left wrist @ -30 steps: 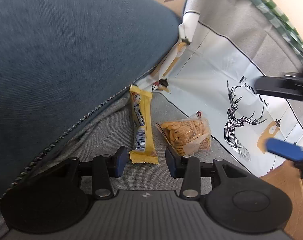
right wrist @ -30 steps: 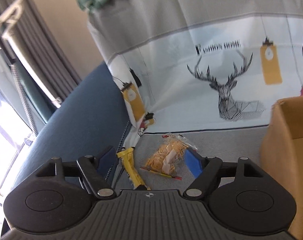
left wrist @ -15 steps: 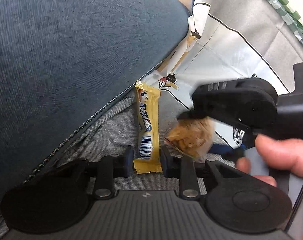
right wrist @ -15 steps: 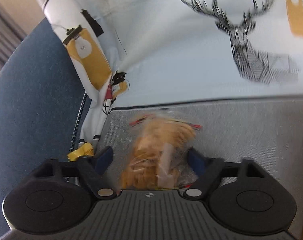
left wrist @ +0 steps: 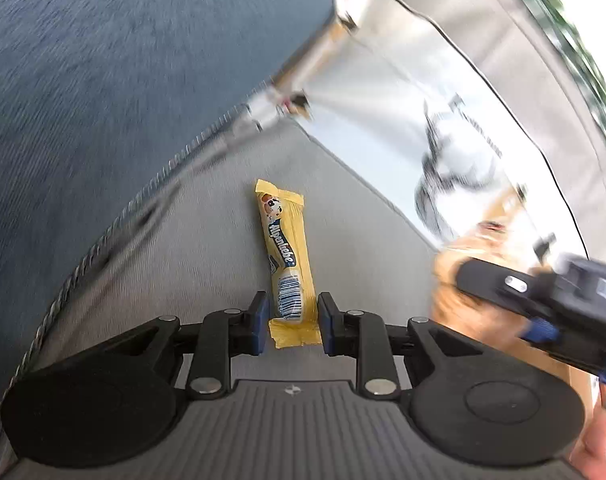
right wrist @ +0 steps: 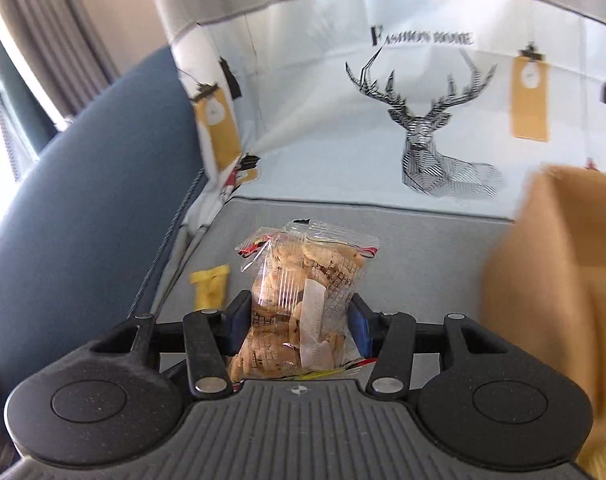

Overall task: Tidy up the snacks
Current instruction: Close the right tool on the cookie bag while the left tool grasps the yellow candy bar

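Both grippers have been closing: right gripper is pinching the cracker bag, lifted clear beside the cardboard box; left gripper is straddling the yellow candy bar, narrowly spread, contact unclear. Risk: slick film slipping out.

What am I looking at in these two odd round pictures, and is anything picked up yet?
Each picture comes from a camera on a hand-held gripper, looking along its two fingers. In the right view, the right gripper has just been closing and now squeezes a clear cracker bag, with a cardboard box beside it. In the left view, the left gripper, also just closing, straddles the near end of a yellow candy bar lying on the grey sofa seat; its pads don't visibly press yet.
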Available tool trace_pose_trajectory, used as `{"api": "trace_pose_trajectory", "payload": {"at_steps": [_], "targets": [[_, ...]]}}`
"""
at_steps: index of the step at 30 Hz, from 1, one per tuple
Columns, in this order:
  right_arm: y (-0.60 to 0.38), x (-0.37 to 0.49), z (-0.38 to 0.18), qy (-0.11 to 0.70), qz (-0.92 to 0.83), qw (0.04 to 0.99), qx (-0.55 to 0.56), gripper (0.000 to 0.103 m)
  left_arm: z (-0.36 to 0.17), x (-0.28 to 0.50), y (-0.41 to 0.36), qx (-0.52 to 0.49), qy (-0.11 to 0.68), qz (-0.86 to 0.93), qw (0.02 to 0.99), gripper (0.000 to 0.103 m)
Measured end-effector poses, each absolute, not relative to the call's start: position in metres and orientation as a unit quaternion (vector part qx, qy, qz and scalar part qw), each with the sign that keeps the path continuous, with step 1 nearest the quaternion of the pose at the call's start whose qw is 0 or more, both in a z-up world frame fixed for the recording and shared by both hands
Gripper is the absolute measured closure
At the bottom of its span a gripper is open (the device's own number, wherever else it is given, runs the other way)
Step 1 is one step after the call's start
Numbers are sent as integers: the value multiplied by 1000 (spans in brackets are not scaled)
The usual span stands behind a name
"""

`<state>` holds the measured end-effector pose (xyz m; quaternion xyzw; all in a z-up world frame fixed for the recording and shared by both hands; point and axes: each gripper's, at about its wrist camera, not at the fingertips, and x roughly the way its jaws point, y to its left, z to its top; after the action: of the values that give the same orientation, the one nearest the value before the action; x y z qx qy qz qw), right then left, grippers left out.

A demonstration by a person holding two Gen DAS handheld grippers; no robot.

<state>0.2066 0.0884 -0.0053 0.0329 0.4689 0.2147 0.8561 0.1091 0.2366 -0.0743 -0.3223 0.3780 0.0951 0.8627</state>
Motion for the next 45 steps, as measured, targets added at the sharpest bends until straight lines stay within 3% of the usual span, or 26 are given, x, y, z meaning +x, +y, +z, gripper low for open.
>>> {"api": "trace_pose_trajectory", "payload": {"at_steps": [8, 15, 26, 38, 41, 44, 45], "targets": [[53, 65, 31, 428, 261, 865, 16, 50, -69, 51, 223, -287, 427, 39, 857, 75], [41, -19, -4, 432, 293, 853, -13, 50, -76, 12, 221, -277, 458, 42, 843, 75], [51, -21, -53, 476, 275, 834, -51, 50, -78, -25, 192, -280, 471, 52, 835, 75], [49, -18, -67, 487, 270, 829, -37, 45, -81, -17, 177, -266, 435, 71, 857, 62], [49, -19, -69, 485, 272, 830, -41, 45, -81, -15, 171, -242, 435, 73, 864, 64], [49, -20, -70, 483, 272, 831, -42, 45, -82, -13, 168, -221, 437, 84, 868, 80], [49, -20, -70, 482, 272, 832, -43, 46, -83, -14, 168, -222, 436, 84, 868, 80]]}}
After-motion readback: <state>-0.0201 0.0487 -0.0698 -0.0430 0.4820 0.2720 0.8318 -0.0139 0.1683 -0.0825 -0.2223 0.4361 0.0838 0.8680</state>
